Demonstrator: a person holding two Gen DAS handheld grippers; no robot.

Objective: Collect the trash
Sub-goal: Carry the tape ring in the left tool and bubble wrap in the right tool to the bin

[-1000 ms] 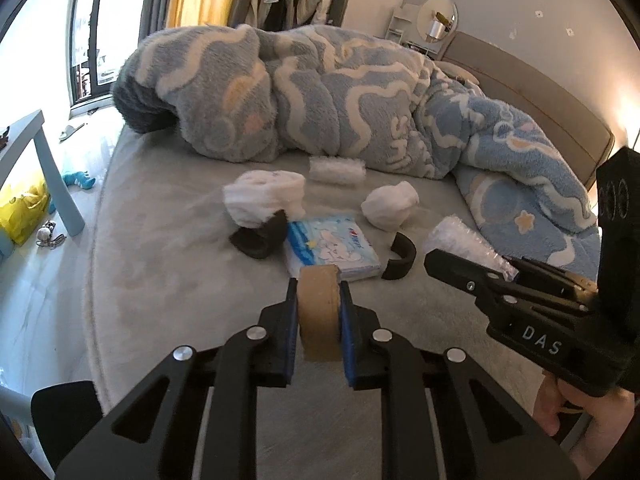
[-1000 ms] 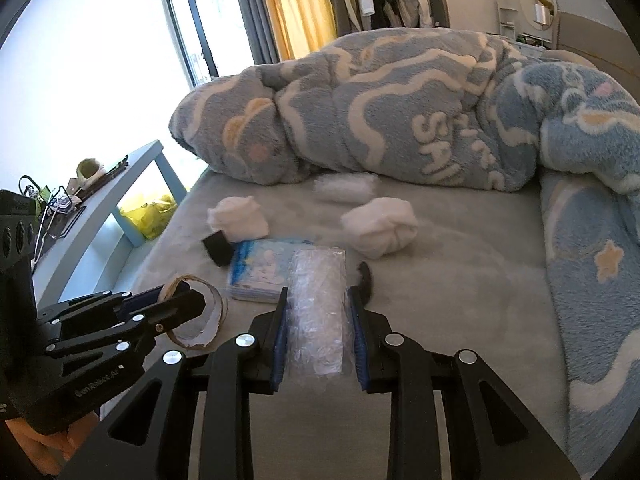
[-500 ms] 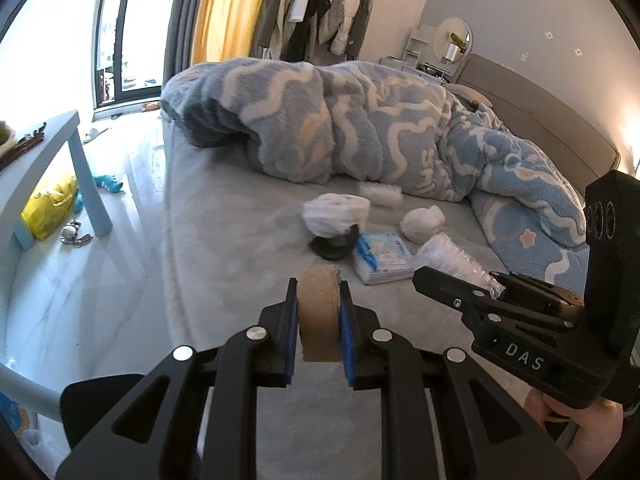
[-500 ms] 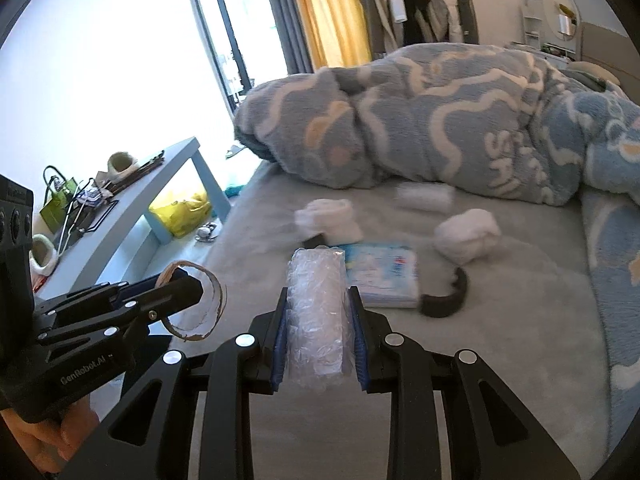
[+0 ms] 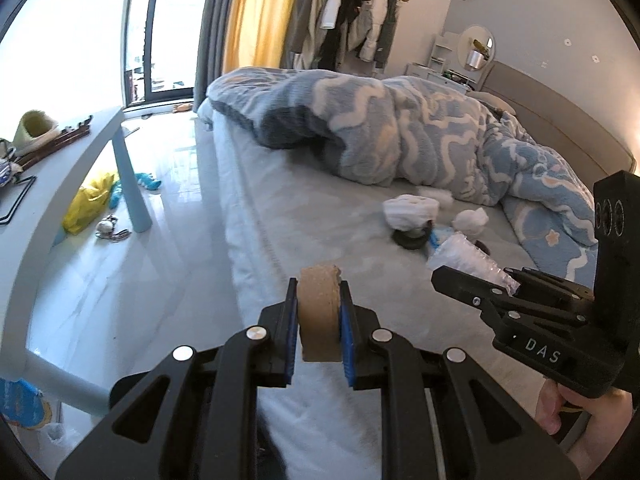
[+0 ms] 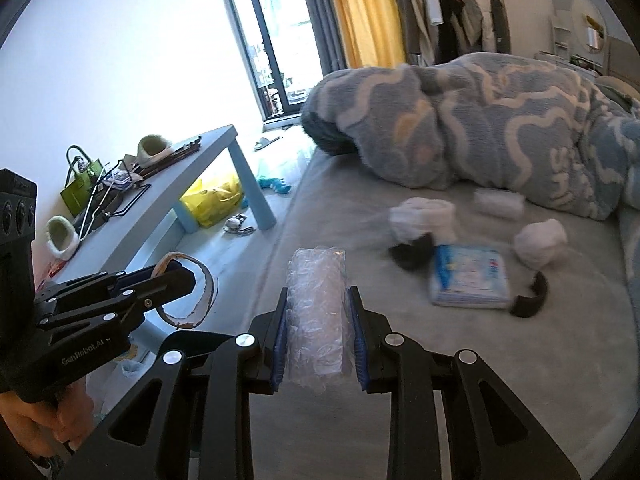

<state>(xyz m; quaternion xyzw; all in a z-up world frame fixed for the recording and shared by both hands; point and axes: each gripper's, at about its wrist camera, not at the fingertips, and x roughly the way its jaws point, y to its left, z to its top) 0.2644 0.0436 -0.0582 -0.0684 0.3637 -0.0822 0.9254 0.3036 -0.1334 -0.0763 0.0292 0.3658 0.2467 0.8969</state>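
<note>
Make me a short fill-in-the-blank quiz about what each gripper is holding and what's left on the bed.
1. The left gripper is shut on a brown ____ ring.
2. The right gripper is shut on a wad of clear ____ wrap.
3. The blue and white tissue pack lies on the ____.
4. The yellow bag sits on the floor under the light blue ____.

Missing words: cardboard; bubble; bed; table

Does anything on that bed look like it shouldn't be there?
Yes. Crumpled white tissue wads, a tissue pack and curved black scraps lie strewn on the grey sheet beside the bunched blanket. A yellow bag and small items litter the floor under the blue table.
</note>
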